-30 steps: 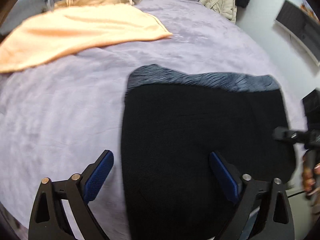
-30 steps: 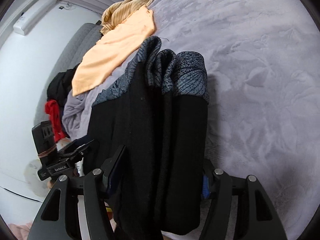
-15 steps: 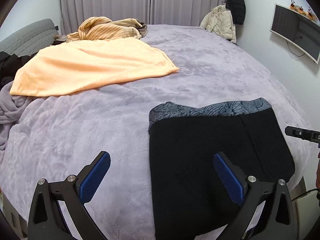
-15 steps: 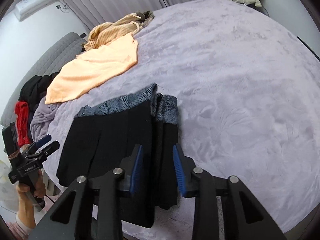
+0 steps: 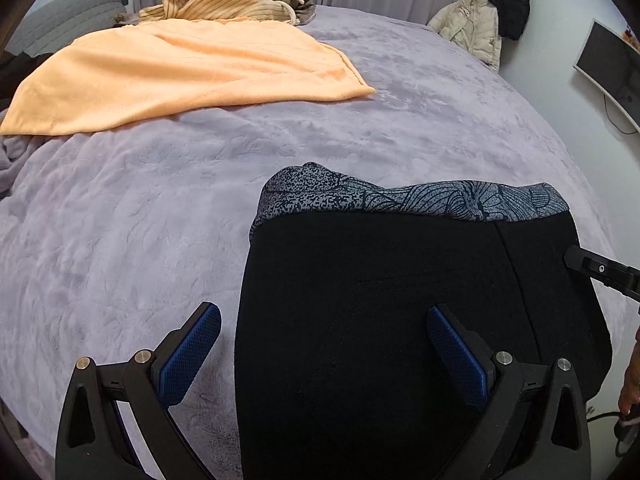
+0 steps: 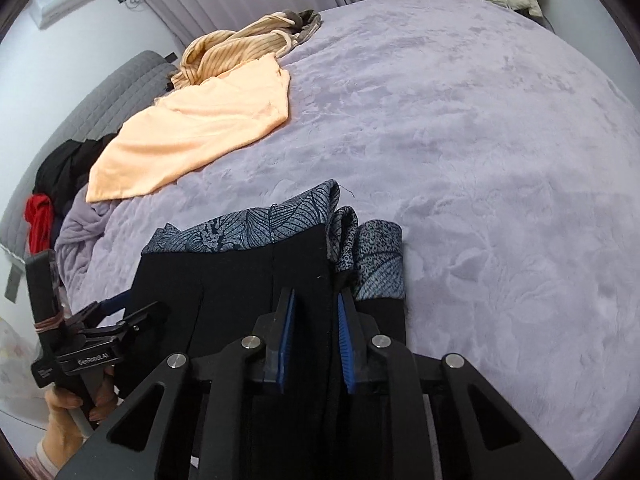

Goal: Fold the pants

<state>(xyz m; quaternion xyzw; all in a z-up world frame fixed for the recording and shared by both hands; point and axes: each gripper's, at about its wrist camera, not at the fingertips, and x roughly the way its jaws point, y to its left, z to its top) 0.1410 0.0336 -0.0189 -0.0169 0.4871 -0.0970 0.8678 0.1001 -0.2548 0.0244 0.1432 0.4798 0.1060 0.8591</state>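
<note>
Black pants [image 5: 380, 320] with a grey leaf-print waistband [image 5: 420, 198] lie folded on the lilac bed cover, near its front edge. My left gripper [image 5: 320, 332] is open, its blue pads wide apart above the pants' left part and holding nothing. In the right wrist view the pants [image 6: 240, 300] lie in front of me. My right gripper [image 6: 314, 306] is nearly shut, its pads pinching a fold of black cloth on the pants' right side. The left gripper [image 6: 112, 312] shows at the left there.
An orange towel [image 5: 180, 76] and a striped tan garment [image 5: 224, 0] lie at the far side of the bed [image 5: 440, 120]. Dark and red clothes [image 6: 44, 208] pile beside a grey sofa. A pale jacket [image 5: 472, 28] and a wall screen [image 5: 612, 68] are at the right.
The pants, held up hanging a second ago, now lie lower on the bed. My right gripper has closed from wide open onto the fold. My left gripper stayed open.
</note>
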